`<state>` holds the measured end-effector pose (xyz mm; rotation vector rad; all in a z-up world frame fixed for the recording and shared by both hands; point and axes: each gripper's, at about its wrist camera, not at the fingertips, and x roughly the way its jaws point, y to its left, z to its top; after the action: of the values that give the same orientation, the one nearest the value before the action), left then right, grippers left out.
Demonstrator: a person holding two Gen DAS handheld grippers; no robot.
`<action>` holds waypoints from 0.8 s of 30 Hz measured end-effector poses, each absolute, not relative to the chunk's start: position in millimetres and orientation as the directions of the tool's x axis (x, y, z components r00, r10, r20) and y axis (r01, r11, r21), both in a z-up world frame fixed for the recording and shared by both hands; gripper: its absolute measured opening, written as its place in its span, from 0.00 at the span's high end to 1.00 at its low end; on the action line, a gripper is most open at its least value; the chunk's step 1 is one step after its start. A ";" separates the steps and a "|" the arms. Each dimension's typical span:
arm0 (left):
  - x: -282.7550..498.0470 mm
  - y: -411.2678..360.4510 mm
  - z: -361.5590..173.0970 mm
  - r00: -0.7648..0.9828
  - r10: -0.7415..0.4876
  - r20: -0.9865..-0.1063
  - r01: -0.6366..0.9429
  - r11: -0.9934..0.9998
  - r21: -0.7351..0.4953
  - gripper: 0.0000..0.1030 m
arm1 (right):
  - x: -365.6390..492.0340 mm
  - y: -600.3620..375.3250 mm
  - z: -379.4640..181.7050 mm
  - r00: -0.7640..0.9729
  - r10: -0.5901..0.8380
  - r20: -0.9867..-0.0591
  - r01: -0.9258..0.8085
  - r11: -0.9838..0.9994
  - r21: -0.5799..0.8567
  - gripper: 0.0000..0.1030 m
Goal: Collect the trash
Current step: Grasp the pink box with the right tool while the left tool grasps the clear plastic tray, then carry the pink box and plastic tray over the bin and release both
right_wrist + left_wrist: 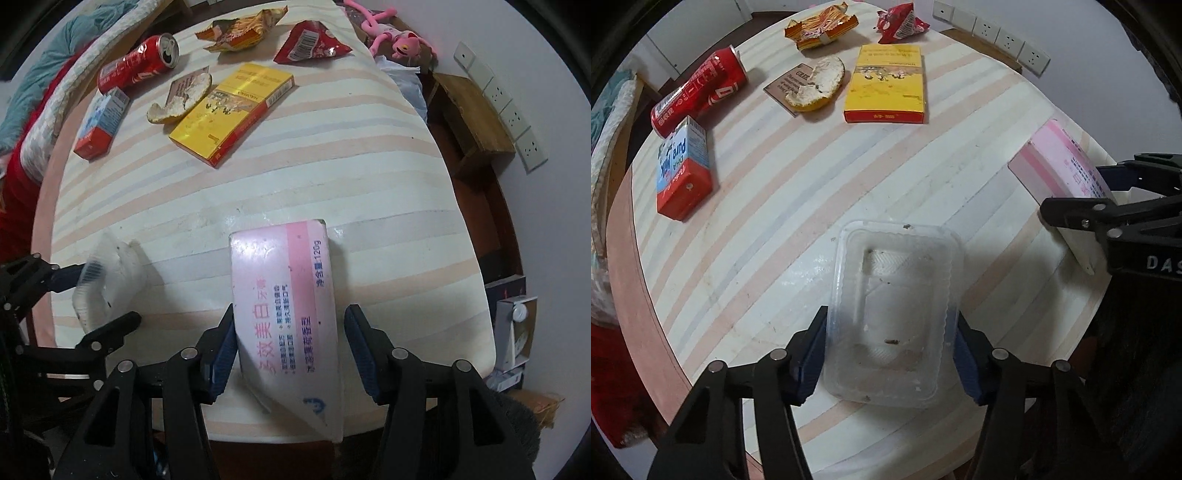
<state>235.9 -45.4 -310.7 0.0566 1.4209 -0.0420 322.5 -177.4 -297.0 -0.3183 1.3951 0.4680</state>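
A clear plastic tray (897, 295) with crumbs in it lies on the striped round table (746, 236). My left gripper (890, 354) is shut on it, a blue pad pressing each long side. My right gripper (291, 347) is shut on a pink toothpaste box (280, 288), which sits tilted between the jaws at the table's near edge; its left pad is against the box's side. In the left wrist view the right gripper (1108, 199) and pink box (1060, 162) are at the right edge. The right wrist view has the left gripper (96, 295) and tray (110, 273) at its left.
At the table's far side lie a red cola can (701, 92), a milk carton (683, 170), an orange peel (816, 85) on a card, a yellow box (886, 85) and two snack wrappers (820, 26) (901, 22). A wooden stool (469, 118) stands beyond the table.
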 end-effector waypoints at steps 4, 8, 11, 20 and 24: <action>231.5 -51.6 -308.8 0.177 0.044 -0.983 0.065 0.996 0.056 0.41 | 322.0 -171.3 -297.9 0.124 0.097 -0.987 -0.519 0.854 0.019 0.46; 209.9 -54.2 -306.1 0.199 0.075 -0.977 0.045 0.995 0.086 0.44 | 319.1 -168.5 -298.3 0.130 0.076 -0.989 -0.534 0.845 -0.005 0.50; 207.4 -56.1 -307.7 0.223 0.146 -0.964 0.013 0.988 0.152 0.45 | 317.8 -171.8 -297.1 0.130 0.079 -0.988 -0.538 0.843 -0.004 0.52; 180.5 -43.8 -275.7 0.321 0.218 -0.922 -0.171 0.970 0.170 0.45 | 301.1 -175.0 -277.2 0.170 0.118 -0.978 -0.524 0.852 0.012 0.52; 159.8 -18.7 -239.7 0.393 0.248 -0.886 -0.289 0.948 0.137 0.45 | 282.1 -167.2 -246.3 0.222 0.196 -0.955 -0.533 0.845 0.049 0.52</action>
<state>159.8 -18.7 -239.7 -0.0415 1.1167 0.3405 282.1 -167.2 -246.3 -0.3171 1.2518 0.5145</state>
